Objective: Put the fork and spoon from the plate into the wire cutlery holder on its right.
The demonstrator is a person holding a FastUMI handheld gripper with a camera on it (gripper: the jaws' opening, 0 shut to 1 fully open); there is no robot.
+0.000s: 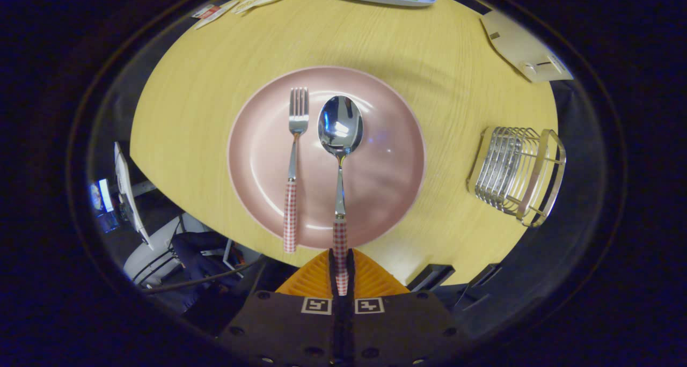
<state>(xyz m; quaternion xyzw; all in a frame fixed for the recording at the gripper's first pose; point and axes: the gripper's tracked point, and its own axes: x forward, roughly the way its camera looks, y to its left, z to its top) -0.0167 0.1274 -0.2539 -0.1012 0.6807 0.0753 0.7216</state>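
1. Spoon lies on the pink plate at the centre of the frame, bowl toward the top, its checked handle running straight down into the gripper at the bottom centre. The long axis of the spoon lines up with the line of the fingers — handle end nearest the tool, bowl farthest.

2. The gripper's fingers are closed onto the tail of that checked handle; the handle sits in the narrow slot between them and both seem to press on it. The bowl seems to rest on the plate, so I judge the spoon gripped but not yet lifted.

3. Fork lies just left of the spoon, parallel to it, tines toward the top, its checked handle reaching the plate's lower rim. It is apart from the fingers and untouched.

4. The wire cutlery holder stands on the wooden table at the right of the frame, well apart from the plate and holding nothing I can see. It lies to the right of the gripper and a little above it in the picture — so the coming move is a lift, then a carry rightward.

5. Since the spoon is held by its handle end, it will probably need tipping upright over the holder's open top before release.
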